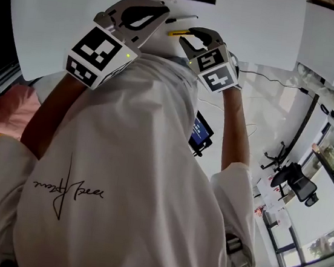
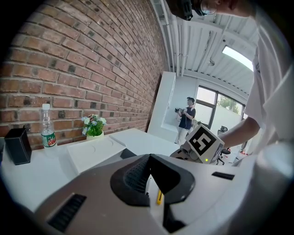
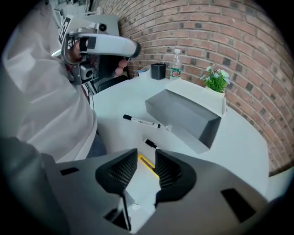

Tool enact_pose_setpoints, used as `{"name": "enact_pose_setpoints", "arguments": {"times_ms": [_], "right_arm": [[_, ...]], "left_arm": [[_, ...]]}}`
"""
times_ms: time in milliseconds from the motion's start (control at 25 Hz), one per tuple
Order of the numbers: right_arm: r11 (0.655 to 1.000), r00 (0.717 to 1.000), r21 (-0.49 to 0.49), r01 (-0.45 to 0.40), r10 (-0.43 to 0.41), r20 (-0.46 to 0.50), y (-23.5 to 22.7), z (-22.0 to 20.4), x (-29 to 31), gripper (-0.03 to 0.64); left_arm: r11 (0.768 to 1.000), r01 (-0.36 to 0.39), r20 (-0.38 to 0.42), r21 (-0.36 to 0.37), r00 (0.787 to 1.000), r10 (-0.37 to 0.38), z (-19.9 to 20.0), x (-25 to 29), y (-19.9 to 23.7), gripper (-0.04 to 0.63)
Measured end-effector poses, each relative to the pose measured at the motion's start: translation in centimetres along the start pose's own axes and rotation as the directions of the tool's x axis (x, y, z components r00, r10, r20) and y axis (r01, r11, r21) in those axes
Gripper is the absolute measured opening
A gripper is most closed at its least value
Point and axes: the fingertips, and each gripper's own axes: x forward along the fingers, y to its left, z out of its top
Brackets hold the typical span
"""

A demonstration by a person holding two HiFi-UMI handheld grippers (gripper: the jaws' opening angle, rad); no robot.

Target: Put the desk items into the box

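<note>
Left tongs (image 2: pixel 147 158): closed together, nothing between them, above the desk (image 3: pixel 239 147).
Right tongs (image 3: pixel 146 153): spread wide, empty, pointing down.
Yellow tool (image 3: pixel 149 165): flat on the desk near the person's edge, seen in the gap of the right tongs.
Box (image 3: pixel 183 117): grey, open, toward the desk's brick-wall edge.
Marker (image 3: pixel 141 121): between box and person's edge.

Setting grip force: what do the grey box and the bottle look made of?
Grey box: probably matte cardboard or rigid board; dull flat walls, crisp edges, no shine. Bottle: likely clear plastic; see-through body, white cap, printed label.
</note>
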Motion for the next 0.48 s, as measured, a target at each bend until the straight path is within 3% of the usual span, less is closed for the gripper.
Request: {"name": "enact_pose_setpoints", "arguments": {"times_ms": [200, 480], "right_arm": [[0.993, 0.996, -0.110, 0.034, -0.043, -0.076, -0.6, -1.2, 0.4, 0.138], [0.972, 0.986, -0.235, -0.001, -0.038, -0.161, -0.2, -1.9, 1.5, 0.138]], "left_arm": [[1.000, -0.001, -0.007, -0.006, 1.000, 0.001, -0.2, 0.0, -0.1, 0.002], [1.000, -0.012, -0.004, -0.007, 1.000, 0.012, -0.2, -0.5, 0.4, 0.000]]}}
